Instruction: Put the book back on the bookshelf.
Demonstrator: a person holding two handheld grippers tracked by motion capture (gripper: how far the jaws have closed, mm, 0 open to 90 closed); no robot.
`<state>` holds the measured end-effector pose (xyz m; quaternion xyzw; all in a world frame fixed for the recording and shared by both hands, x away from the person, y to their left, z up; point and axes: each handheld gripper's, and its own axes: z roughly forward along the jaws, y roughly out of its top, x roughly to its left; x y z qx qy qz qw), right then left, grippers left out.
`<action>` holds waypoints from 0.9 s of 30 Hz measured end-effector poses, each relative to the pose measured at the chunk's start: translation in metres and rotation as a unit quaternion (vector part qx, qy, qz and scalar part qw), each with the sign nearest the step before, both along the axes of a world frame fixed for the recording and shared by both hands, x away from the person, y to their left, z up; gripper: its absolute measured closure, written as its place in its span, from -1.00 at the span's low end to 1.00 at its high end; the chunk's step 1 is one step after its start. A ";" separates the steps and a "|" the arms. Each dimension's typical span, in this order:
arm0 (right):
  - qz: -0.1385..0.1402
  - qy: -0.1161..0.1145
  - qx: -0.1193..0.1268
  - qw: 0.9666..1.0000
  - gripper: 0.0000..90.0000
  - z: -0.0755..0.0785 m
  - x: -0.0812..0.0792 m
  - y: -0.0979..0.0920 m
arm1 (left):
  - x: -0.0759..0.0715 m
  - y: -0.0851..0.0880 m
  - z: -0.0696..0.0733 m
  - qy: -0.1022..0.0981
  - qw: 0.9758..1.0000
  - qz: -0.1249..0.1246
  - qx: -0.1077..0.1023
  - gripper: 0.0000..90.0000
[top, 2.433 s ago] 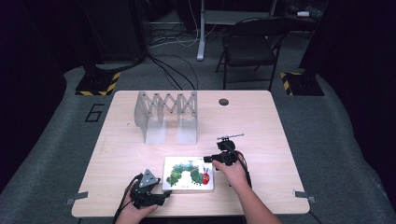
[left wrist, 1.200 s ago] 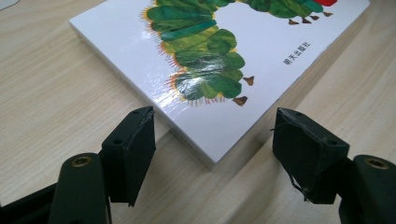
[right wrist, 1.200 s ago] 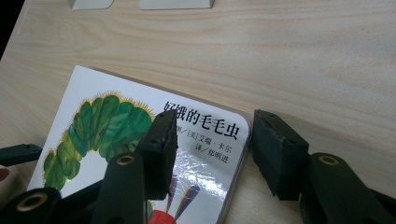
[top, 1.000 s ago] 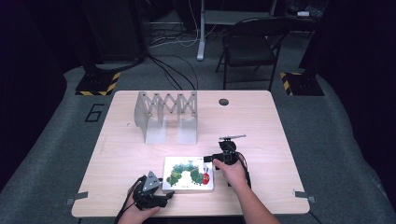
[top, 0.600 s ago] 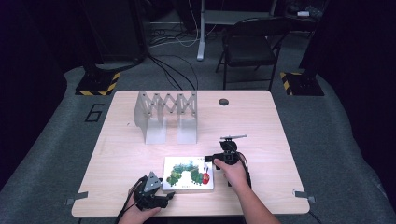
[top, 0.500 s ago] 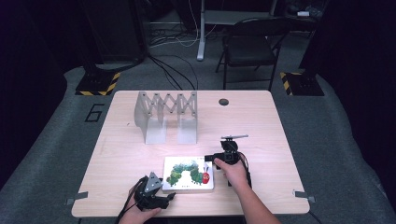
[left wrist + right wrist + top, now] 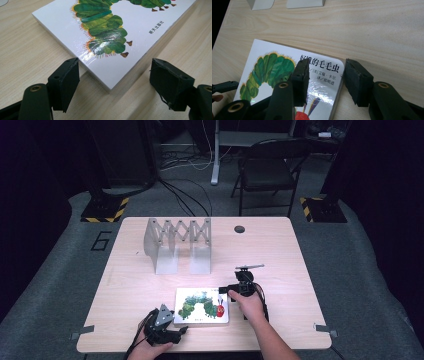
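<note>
Here the book lies flat, both parted grippers straddling opposite corners.

From my seat the table is brightly and evenly lit from above, while the floor and room around it fall off into near black at the left, right and far edges. The high view is soft and low in detail. The rack throws a short, faint shadow. In the left gripper view I get a white glare patch on the glossy book cover; the near jaws are slightly blurred. The right gripper view shows a similar sheen low on the cover.
</note>
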<state>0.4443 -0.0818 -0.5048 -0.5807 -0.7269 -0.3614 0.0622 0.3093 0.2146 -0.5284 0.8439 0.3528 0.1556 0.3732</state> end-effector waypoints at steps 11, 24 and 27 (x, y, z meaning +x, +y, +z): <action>-0.005 0.003 -0.005 1.000 0.17 -0.001 0.003 0.004 | 0.000 0.001 0.000 -0.001 1.000 -0.004 0.002 -0.46; -0.006 0.007 -0.005 1.000 0.17 -0.002 0.003 0.004 | 0.000 0.001 0.000 -0.002 1.000 -0.004 0.001 -0.46; -0.006 0.007 -0.005 1.000 0.20 -0.001 0.003 0.004 | 0.000 0.001 0.000 -0.001 1.000 -0.004 0.002 -0.47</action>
